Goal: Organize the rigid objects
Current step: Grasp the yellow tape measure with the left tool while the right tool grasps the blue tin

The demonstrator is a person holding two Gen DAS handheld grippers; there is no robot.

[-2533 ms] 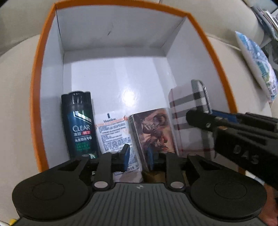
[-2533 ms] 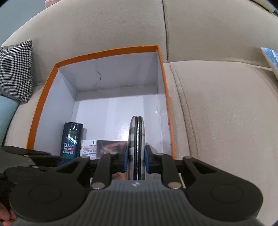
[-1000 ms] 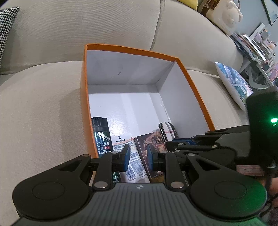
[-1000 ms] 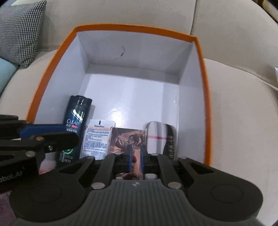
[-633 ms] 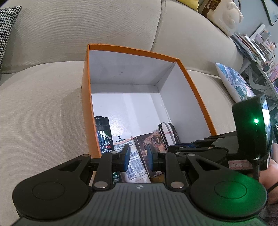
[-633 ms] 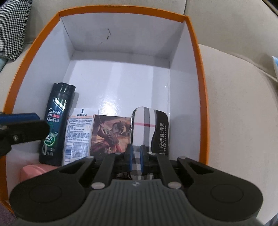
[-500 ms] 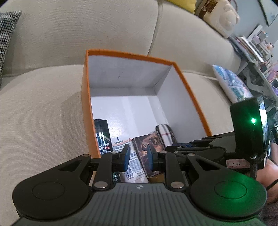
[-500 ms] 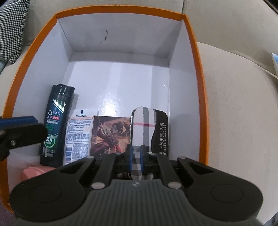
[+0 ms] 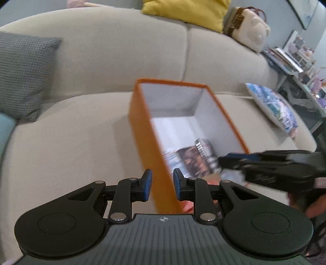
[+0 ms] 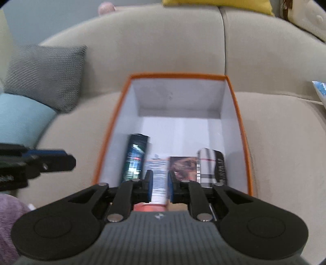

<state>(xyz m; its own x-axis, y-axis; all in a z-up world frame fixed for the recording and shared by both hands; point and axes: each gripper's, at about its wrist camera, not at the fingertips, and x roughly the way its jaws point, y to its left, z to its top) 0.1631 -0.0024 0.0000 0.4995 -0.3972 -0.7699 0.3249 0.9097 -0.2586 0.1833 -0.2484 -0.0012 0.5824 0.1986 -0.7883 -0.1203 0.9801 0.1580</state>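
Observation:
An orange box (image 10: 238, 114) with white inside stands on the beige sofa. In it lie side by side a dark shampoo bottle (image 10: 135, 158), a white tube (image 10: 160, 173), a picture card box (image 10: 183, 167) and a plaid case (image 10: 212, 167). My right gripper (image 10: 159, 185) is open and empty, above the box's near end. My left gripper (image 9: 161, 185) is open and empty, its fingers astride the box's left wall (image 9: 150, 146). The right gripper's fingers (image 9: 254, 161) show at the right in the left wrist view.
A grey checked cushion (image 10: 46, 75) and a teal one (image 10: 20, 118) lie left of the box. A blue patterned pillow (image 9: 273, 106) lies to the right. A yellow cushion (image 9: 183, 14) and a cream bag (image 9: 250, 32) sit on the sofa back.
My right gripper has let go of the plaid case, opened and pulled back and up. My left gripper has also pulled back and shifted left, over the box's left wall.

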